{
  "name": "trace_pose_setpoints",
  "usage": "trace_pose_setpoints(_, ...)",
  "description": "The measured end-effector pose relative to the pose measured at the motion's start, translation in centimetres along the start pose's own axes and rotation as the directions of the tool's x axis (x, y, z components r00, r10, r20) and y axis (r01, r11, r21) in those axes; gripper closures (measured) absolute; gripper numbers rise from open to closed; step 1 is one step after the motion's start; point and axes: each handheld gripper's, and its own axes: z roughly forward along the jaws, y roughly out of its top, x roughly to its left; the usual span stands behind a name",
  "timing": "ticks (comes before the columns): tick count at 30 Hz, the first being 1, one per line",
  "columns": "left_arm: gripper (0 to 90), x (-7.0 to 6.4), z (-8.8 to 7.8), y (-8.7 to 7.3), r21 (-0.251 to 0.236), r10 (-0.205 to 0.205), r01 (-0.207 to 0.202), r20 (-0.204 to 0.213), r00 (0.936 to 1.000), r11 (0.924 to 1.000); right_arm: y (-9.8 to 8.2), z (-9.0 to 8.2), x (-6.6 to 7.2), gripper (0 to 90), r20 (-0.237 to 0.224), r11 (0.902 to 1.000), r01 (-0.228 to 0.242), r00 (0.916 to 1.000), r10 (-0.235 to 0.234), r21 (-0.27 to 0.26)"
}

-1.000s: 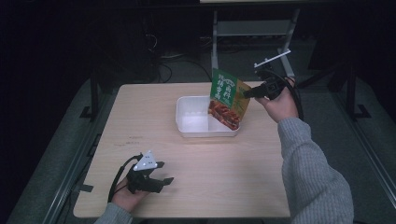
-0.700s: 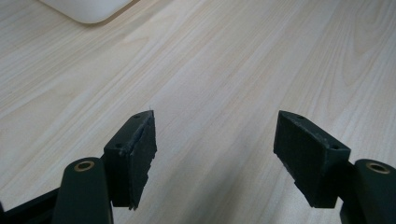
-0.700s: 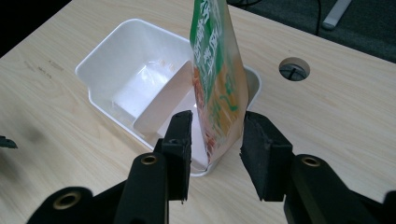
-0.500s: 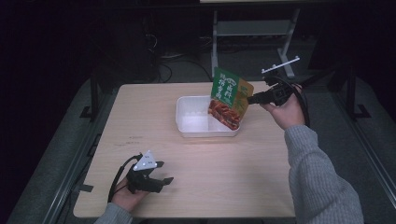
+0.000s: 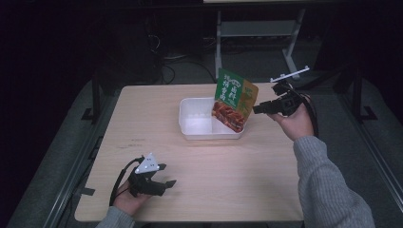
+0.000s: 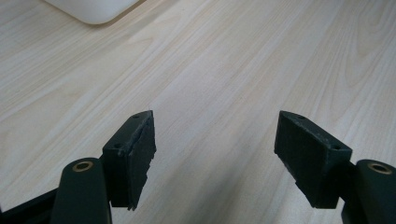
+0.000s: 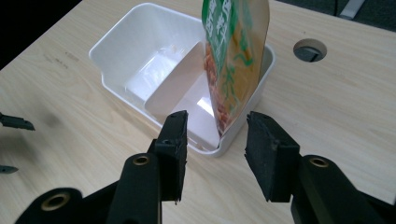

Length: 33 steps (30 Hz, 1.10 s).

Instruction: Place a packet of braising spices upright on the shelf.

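Note:
A green and orange snack bag (image 5: 233, 99) (image 7: 233, 60) stands tilted in the right compartment of a white divided bin (image 5: 190, 118) (image 7: 116, 51), leaning on its right wall. My right gripper (image 5: 259, 109) (image 7: 217, 119) hovers just right of the bag. Its jaws have just been opening, and the pads stand clear of the bag's lower corner ahead of them. My left gripper (image 5: 167, 175) (image 6: 215, 130) rests open near the table's front left with only bare wood between its jaws.
The wooden table (image 5: 237, 180) carries the bin at its back middle. A round cable hole (image 7: 310, 49) lies in the tabletop beyond the bin. A metal stand (image 5: 256, 28) rises behind the table's far edge. Dark floor surrounds the table.
The right gripper's jaws have spread off the bag, and the hand has drawn back to the right and slightly down. The bag now stands in the bin. The left gripper has not moved.

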Motion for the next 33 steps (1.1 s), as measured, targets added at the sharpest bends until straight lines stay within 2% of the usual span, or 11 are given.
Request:
trace_pose_setpoints(18, 28.6, 0.1, 0.0, -0.1, 0.001, -0.003, 0.003, -0.004, 1.0, 1.0, -3.2, 0.4, 0.5, 54.7, -0.054, 0.9999, -0.003, 0.9985, 0.004, 0.013)
trace_pose_setpoints(27, 28.6, 0.1, 0.0, -0.1, 0.002, -0.004, 0.004, -0.005, 1.0, 1.0, -5.4, 0.5, 1.0, 52.7, -0.089, 1.0, -0.008, 0.996, 0.008, -0.002)
trace_pose_setpoints(33, 28.6, 0.1, 0.0, -0.1, 0.003, -0.004, 0.004, -0.005, 1.0, 1.0, -6.5, 0.8, 1.3, 51.8, -0.097, 1.0, -0.005, 0.9953, 0.006, 0.006)
